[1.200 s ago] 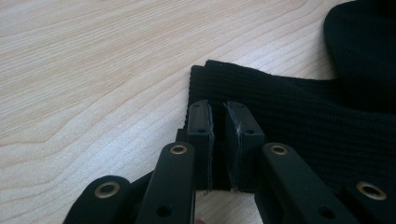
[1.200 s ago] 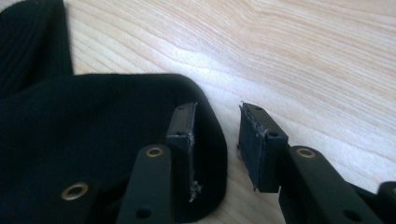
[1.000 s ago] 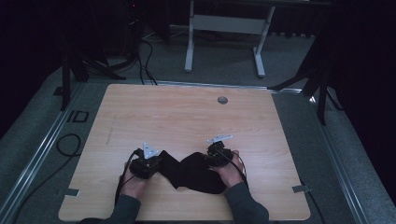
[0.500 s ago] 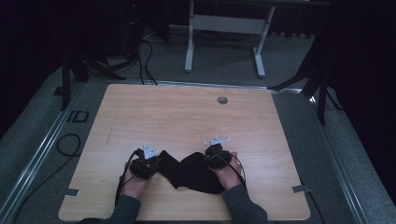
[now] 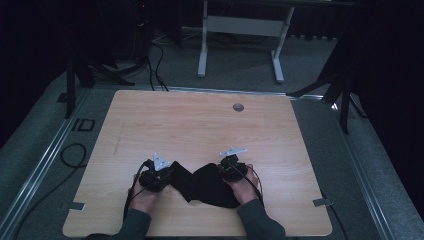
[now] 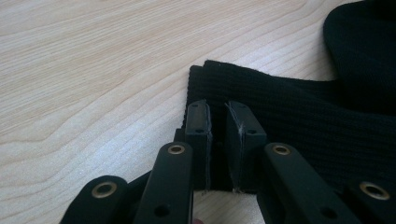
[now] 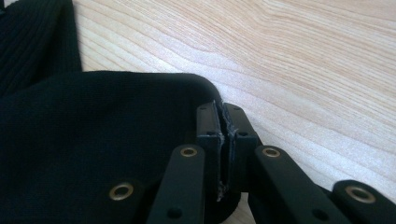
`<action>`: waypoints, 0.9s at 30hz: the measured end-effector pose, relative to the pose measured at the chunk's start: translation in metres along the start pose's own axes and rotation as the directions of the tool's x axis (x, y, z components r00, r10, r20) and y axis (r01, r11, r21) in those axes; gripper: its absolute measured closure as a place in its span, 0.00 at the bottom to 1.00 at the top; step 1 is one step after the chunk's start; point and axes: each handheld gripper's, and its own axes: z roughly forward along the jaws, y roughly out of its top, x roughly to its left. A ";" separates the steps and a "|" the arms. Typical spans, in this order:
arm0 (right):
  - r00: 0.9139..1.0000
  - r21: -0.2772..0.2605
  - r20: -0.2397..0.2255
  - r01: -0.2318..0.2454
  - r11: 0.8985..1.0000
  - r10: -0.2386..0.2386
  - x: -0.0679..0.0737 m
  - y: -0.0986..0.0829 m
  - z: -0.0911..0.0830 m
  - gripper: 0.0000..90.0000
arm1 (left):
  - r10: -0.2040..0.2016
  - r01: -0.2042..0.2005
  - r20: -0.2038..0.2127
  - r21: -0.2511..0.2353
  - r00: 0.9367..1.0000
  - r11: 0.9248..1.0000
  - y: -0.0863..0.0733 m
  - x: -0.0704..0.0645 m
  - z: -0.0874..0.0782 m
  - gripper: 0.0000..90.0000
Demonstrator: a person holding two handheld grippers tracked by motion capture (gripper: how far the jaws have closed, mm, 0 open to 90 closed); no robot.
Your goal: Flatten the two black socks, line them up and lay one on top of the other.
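High view: pale wooden table with rounded corners, small round grommet near the far edge, grey carpet floor around it. Beyond, white legs of a desk frame, dark stands and loose cables in a dim room. Black knit cloth bunched at the near edge, between both hands. Left gripper at the cloth's ribbed corner, jaws slightly apart with a narrow gap, fabric under and between them; grip cannot be told. Right gripper clenched tight on the cloth's rounded edge.
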 end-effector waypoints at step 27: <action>0.998 -0.113 -0.048 0.033 0.993 -0.039 0.024 -0.013 -0.064 0.96 | 0.003 -0.003 -0.004 0.011 1.000 1.000 0.001 -0.001 0.001 0.99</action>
